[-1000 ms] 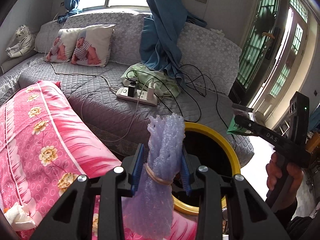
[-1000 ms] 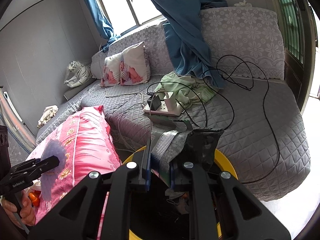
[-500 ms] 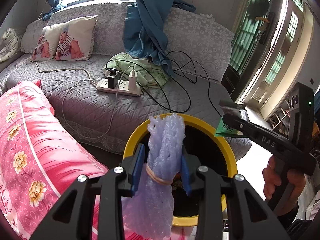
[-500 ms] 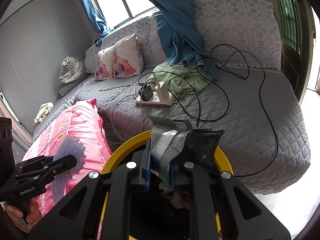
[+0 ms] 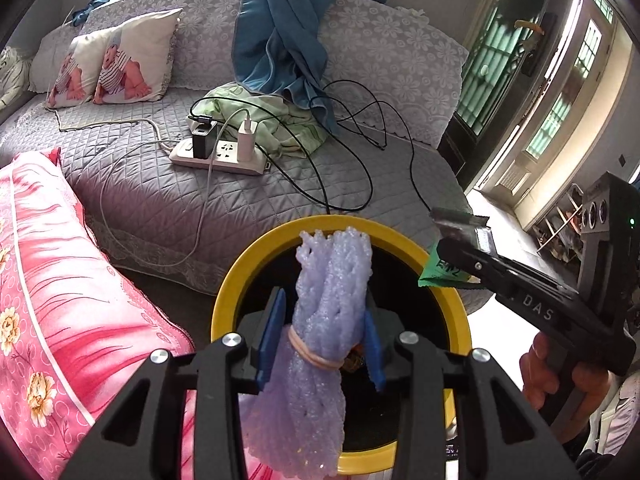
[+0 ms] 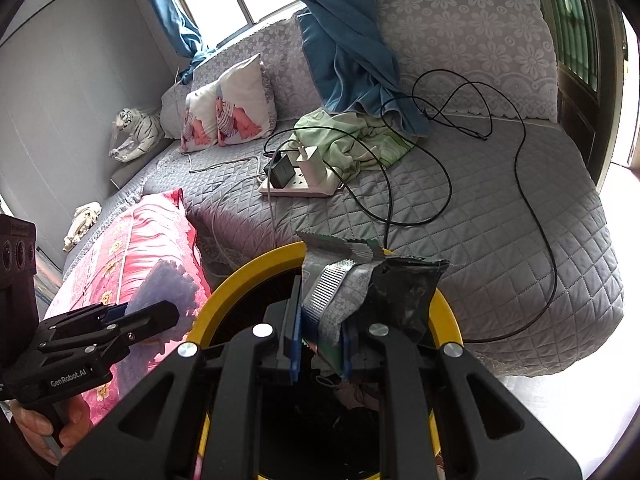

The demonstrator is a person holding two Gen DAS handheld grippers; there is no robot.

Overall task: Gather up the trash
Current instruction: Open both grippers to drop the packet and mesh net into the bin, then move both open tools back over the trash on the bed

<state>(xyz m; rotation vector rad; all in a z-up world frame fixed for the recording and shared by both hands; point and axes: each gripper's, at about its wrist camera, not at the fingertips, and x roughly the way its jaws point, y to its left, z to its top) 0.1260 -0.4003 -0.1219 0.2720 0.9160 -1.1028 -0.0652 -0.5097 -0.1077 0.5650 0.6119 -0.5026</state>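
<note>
- Grey quilted sofa [image 5: 224, 204] is stretching across the background beyond both tongs, carrying two baby-print cushions [image 5: 116, 60], a white power strip [image 5: 218, 156] with chargers plugged in, black cables, a green cloth [image 5: 272, 120] and a hanging blue curtain [image 5: 280, 40].
- Left of the left tongs, a pink flowered quilt [image 5: 60, 300] is lying close by.
- Left tongs [image 5: 320, 344] are hovering over the near side of a yellow-rimmed black bin [image 5: 228, 292]; their jaws have just been opening, and the blue pads are standing slightly apart from a lavender foam net [image 5: 328, 288], bound with a rubber band, which is still sitting upright between them.
- Directly ahead of and below both tongs, the bin is showing dark, with scraps inside it in the right wrist view.
- Right tongs [image 6: 320, 344] are staying narrow, pinching a crumpled silver, green and black snack wrapper [image 6: 360, 284] above the bin's far rim.
- At the far right of the left wrist view, a hand [image 5: 560, 372] is gripping the right tongs' handle.
</note>
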